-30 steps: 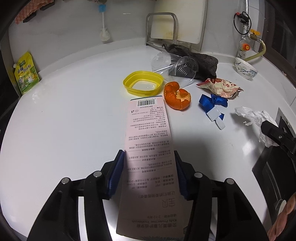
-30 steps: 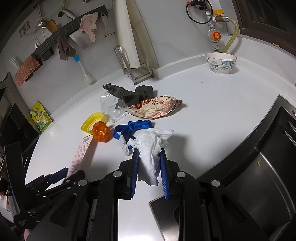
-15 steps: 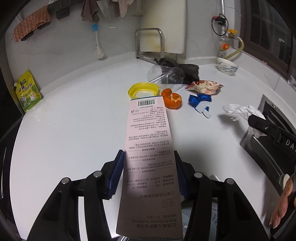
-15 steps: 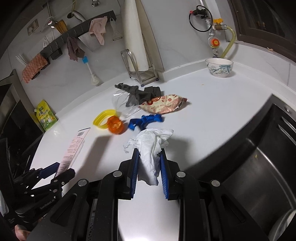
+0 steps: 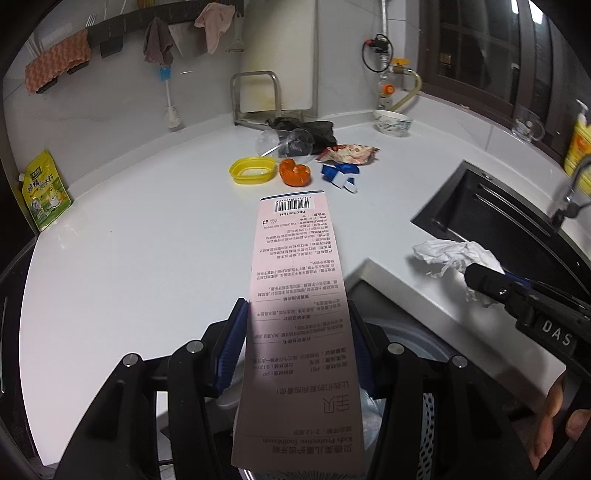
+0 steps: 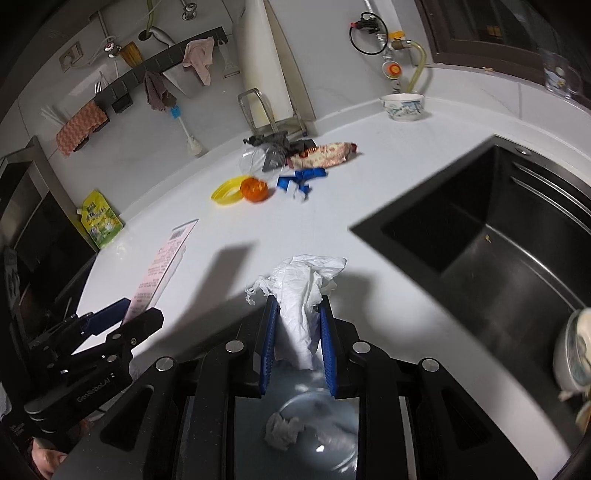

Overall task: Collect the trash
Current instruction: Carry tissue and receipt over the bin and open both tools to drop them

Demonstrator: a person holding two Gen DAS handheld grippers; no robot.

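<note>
- Pink toothbrush carton (image 5: 299,325), long and flat, clamped between the blue pads of the left gripper (image 5: 297,345); barcode end jutting forward over the counter edge.
- White crumpled tissue (image 6: 301,295) pinched upright between the blue pads of the right gripper (image 6: 297,347), top fanned out above the fingertips.
- Below the right gripper, off the counter edge: a trash bin (image 6: 317,417) with a clear liner, one more wadded tissue (image 6: 284,430) lying inside.
- Further back on the white countertop (image 5: 147,240), bunched together: yellow lid (image 5: 253,170), orange peel (image 5: 294,172) just beside it, blue wrapper (image 5: 340,173), snack bag (image 5: 349,153), clear plastic cup (image 5: 286,142) tipped on its side against a dark cloth (image 5: 317,129).
- Patterned bowl (image 5: 393,123) alone near the wall, apparently empty.
- Black sink (image 6: 491,236) sunk in the counter on the right; a dish (image 6: 572,354) at its near edge, contents unclear.
- Green pouch (image 5: 44,192) leaning at the left wall; rags hung on a rail (image 5: 110,35) above; cutting board (image 5: 279,55) upright in a metal rack.
</note>
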